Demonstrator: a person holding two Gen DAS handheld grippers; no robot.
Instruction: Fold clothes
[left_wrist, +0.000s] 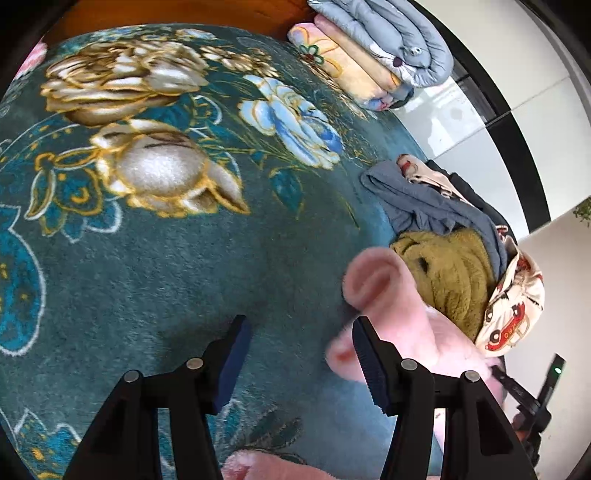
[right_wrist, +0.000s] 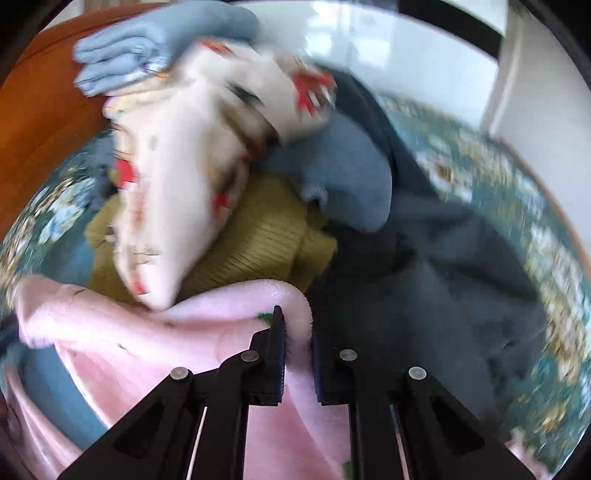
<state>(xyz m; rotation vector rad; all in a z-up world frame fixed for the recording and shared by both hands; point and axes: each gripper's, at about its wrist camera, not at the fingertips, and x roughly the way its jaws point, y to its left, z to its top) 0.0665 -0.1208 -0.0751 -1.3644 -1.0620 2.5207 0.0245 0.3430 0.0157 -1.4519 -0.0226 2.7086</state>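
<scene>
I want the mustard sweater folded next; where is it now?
In the left wrist view the mustard sweater lies at right in the pile, under the blue-grey garment, beside the pink fleece.

I can read almost nothing here. The cream car-print garment (left_wrist: 513, 314), beside the olive sweater (left_wrist: 454, 280), has small letters on a red car's side, too small for me to make out. No other writing shows.

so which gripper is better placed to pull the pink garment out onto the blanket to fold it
Right, probably. The right gripper is already shut on a fold of the pink garment, so it can drag it clear of the clothes pile. The left gripper is open over the floral blanket, holding nothing.
</scene>
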